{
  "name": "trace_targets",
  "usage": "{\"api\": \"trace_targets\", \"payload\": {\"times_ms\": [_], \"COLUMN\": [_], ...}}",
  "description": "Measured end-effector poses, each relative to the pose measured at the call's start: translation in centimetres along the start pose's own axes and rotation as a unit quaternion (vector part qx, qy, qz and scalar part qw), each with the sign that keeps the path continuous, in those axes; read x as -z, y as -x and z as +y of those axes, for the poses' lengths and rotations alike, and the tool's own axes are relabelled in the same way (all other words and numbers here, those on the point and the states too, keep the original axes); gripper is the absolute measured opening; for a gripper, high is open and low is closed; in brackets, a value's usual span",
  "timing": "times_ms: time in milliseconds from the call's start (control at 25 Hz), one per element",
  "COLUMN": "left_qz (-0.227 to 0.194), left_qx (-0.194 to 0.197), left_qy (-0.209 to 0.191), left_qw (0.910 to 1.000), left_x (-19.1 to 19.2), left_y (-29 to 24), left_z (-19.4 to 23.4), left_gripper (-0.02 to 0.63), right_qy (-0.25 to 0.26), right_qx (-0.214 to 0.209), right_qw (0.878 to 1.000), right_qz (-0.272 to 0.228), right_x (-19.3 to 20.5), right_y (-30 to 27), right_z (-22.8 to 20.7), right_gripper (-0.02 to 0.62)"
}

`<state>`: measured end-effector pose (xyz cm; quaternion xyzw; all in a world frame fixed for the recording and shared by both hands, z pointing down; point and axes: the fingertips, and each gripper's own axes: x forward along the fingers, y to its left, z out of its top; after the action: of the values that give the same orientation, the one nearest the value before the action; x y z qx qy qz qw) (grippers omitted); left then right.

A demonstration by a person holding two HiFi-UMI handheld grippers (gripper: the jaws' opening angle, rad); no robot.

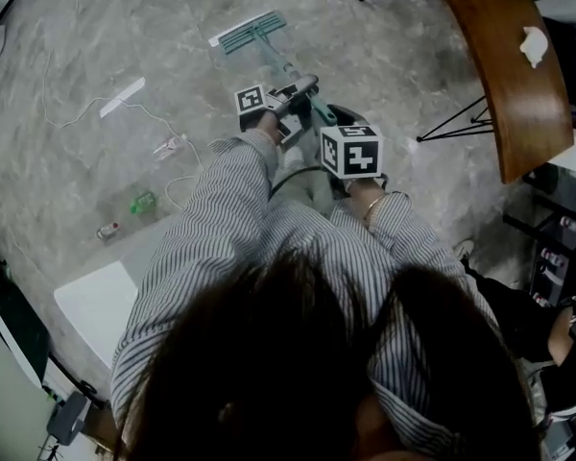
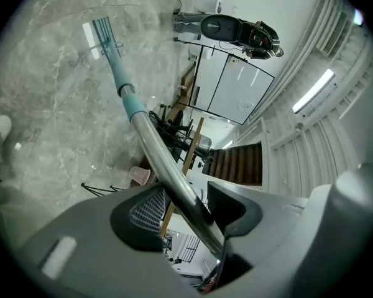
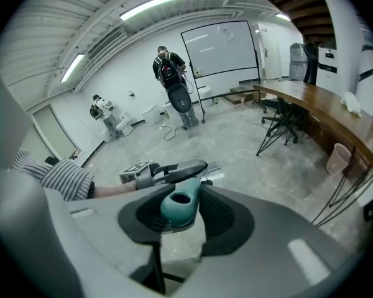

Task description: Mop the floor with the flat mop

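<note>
While the left gripper [image 2: 185,211] has its jaws tight on the shiny mop pole [image 2: 154,151], the right gripper [image 3: 179,215] pinches the blue-green handle end [image 3: 176,203]. The flat mop head [image 1: 251,31] lies on the grey floor [image 1: 96,46].

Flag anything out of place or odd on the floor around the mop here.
Loose clutter lies on the floor left of the flat mop: a white cable, a green bottle, a smaller bottle and a white strip. It could snag the mop. The left gripper and right gripper clamp the handle normally.
</note>
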<state>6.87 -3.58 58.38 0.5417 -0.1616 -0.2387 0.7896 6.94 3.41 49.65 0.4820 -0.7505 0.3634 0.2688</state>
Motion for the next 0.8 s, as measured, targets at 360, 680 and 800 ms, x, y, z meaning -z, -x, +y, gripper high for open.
{"api": "trace_targets", "payload": {"times_ms": [360,680,800], "left_qz": [-0.078,-0.142,-0.144], "left_qx": [-0.006,-0.008,-0.012], "left_qy": [0.019,0.013,0.011], "left_qw": [0.9967,0.9898,0.9894], "left_x": [-13.5,-28.2,-34.6], "left_y": [-2.2,-3.7,-4.8], "left_z": [-2.4,-8.1,-10.6], "left_gripper": [0.202,0.203,0.206], "right_qy": [0.068,0.094,0.098], "right_qx": [-0.022,-0.069,-0.074], "right_qw": [0.996,0.992,0.991], "right_qz": [0.045,0.050,0.055], "right_x": [-8.2,-19.9,-25.1], "right_y": [-10.9,-21.1,-25.4], "right_z": [0.9,4.0,4.7], "right_gripper": [0.126,0.146,0.146]}}
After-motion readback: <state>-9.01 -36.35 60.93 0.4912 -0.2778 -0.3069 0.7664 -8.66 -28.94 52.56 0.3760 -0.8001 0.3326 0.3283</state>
